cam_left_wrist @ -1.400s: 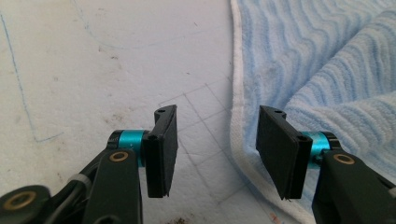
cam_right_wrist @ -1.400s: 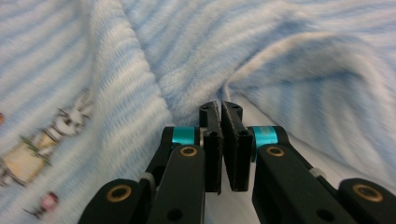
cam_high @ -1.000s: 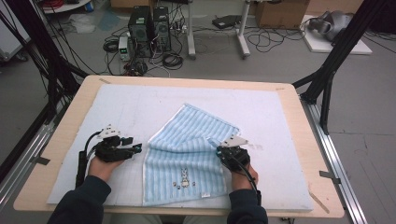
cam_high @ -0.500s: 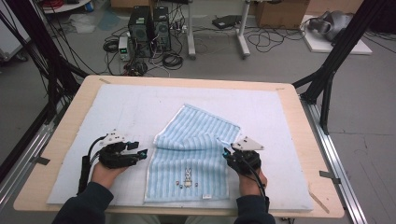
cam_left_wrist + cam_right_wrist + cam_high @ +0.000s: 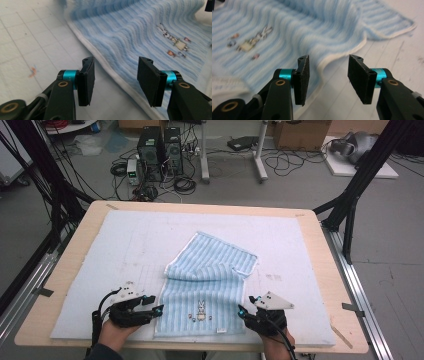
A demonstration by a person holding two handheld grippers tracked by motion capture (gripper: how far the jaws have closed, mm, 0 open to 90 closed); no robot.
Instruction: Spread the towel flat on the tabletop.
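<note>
Lying flat on the desk (image 5: 80,270) pad between both tools, striped towel (image 5: 210,285), far part folded; right tool (image 5: 243,312), jaws just opened off its edge, now beside it; left tool (image 5: 156,310) half-open, empty, seemingly lining up the near hem.

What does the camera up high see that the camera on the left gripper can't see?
High view alone: the whole wooden table, the black computer towers on the floor behind it, the right hand-held gripper, and the folded-over far half of the blue striped towel.

Left gripper view alone: the left hand-held gripper from close up, its black pads open over the towel's white hem, nothing between them, and a small orange mark on the pale blue mat.

Both: the towel, its embroidered rabbit and the mat.
</note>
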